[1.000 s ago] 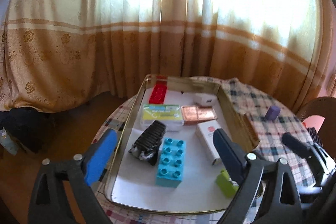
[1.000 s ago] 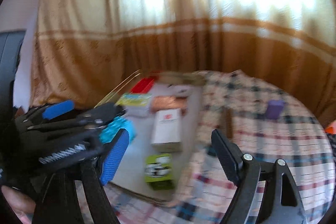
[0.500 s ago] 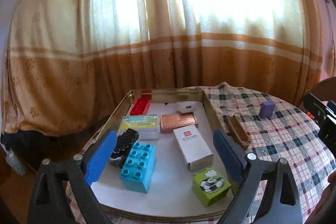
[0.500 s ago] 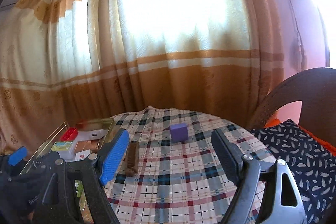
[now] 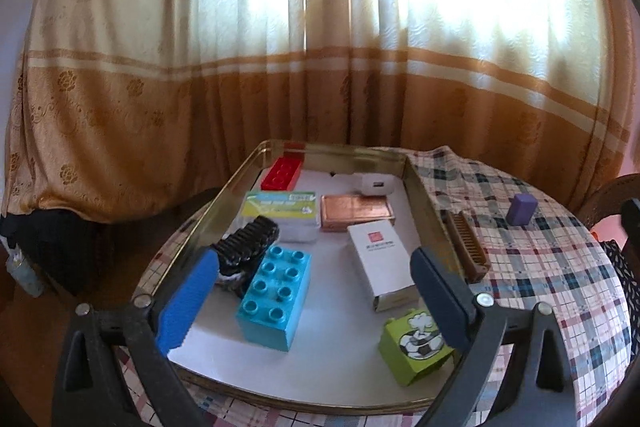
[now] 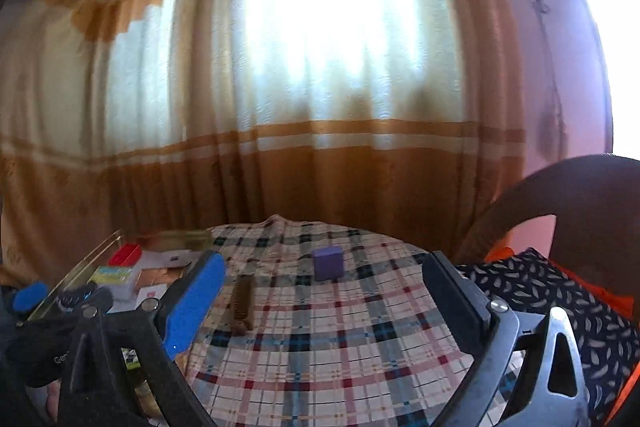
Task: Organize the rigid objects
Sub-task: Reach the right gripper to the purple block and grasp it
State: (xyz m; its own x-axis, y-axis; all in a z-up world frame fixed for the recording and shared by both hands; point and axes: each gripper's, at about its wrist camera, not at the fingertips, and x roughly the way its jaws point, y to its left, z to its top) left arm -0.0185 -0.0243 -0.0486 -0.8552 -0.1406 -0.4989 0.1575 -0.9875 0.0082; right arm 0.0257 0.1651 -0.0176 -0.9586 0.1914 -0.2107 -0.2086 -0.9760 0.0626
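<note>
Behind everything, tall cream and orange curtains lit by a window. In front of them a round table under a plaid cloth, and on its left part the landmark: a gold-rimmed tray with a white floor. Right of the tray, off the table edge, a brown chair holding a dark patterned cushion. Over the tray's near rim, left gripper, jaws spread wide, nothing between the pads, fingers apart above the tray floor. Right of the tray, above the bare cloth, right gripper, jaws just opened further to full spread, gripping nothing, only cloth between them. Inside the tray, near centre, a turquoise stud brick; right of it a white carton; at the near right corner a green cube with a black-and-white picture. Left of the turquoise brick and touching it, a black ribbed item. Farther in, a white box with a green label, a copper-coloured tin just beside it, then a red brick and a small white charger by the far wall. Outside the tray, just beside its right wall, a brown comb flat on the cloth. Well right of the tray, a small purple block standing alone on the cloth.
</note>
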